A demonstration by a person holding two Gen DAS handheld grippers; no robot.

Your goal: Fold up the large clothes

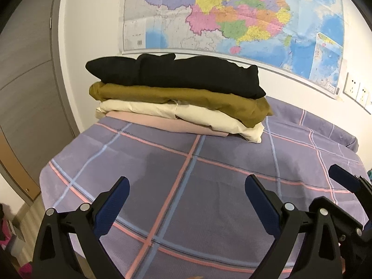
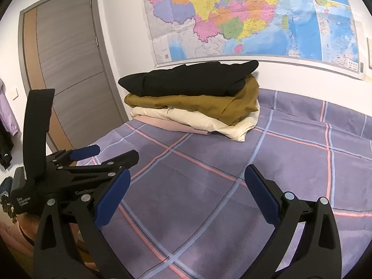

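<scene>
Bedroom setup: a bed with a purple plaid bedspread is the work surface, a big colourful wall map hangs right behind it, and a grey-and-wood door sits off to the map's left. Just below the map, at the far side of the bed, there's a pile of four folded clothes: a black garment on top, a mustard-brown one under it, then a cream one, and a pink one at the bottom touching the bedspread. All of it looks soft and floppy, the black one thicker and probably a bit heavier, so I'd guess anything grabbed mid-panel would just sag. Pinching at a folded edge or corner seems the safer bet, and the layers could slide on each other. The left gripper hovers over the near part of the bed with its jaws spread wide and nothing in them; same for the right gripper, wide apart and empty, just beside the left one. No unfolded garment shows on the bedspread, so the folding looks done or between items.
</scene>
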